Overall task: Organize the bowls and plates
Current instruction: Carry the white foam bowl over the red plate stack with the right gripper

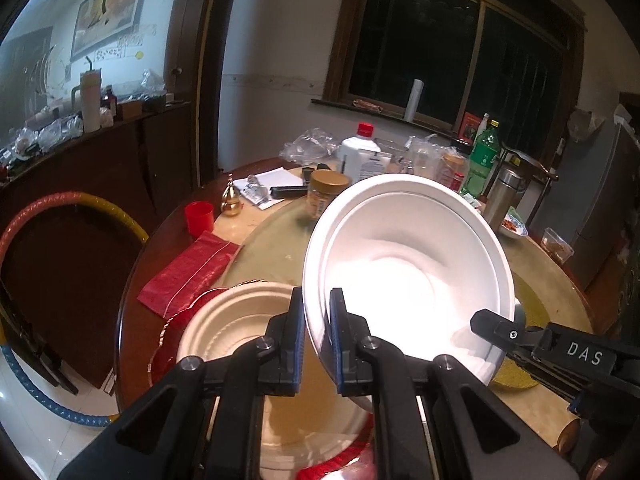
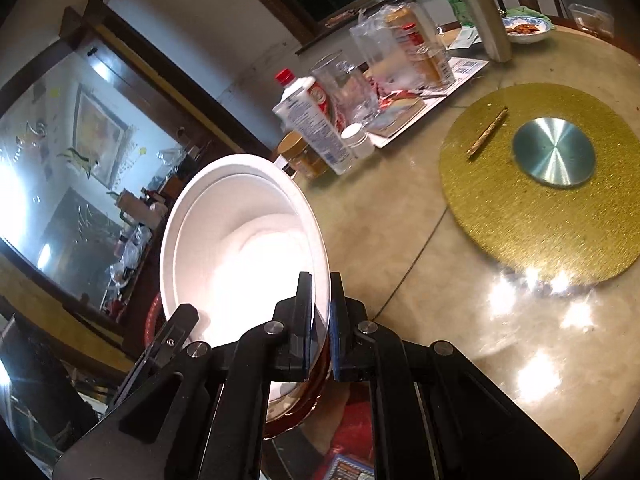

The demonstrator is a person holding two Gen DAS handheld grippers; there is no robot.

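Note:
A white bowl (image 1: 408, 264) is held tilted above the table, pinched at opposite sides of its rim by both grippers. My left gripper (image 1: 317, 322) is shut on its left rim. My right gripper (image 2: 321, 312) is shut on the other rim; it also shows in the left wrist view (image 1: 496, 326). The same white bowl (image 2: 240, 232) fills the left of the right wrist view. Below it a beige bowl (image 1: 236, 320) sits on a red plate (image 1: 172, 332) at the table's near edge.
The round table (image 2: 400, 220) carries a gold mat (image 2: 540, 216) with a metal disc (image 2: 554, 158), a white bottle (image 1: 362, 152), jars, a green bottle (image 1: 482, 156), a steel flask (image 2: 486, 16), a red cup (image 1: 199, 218) and a red bag (image 1: 188, 272).

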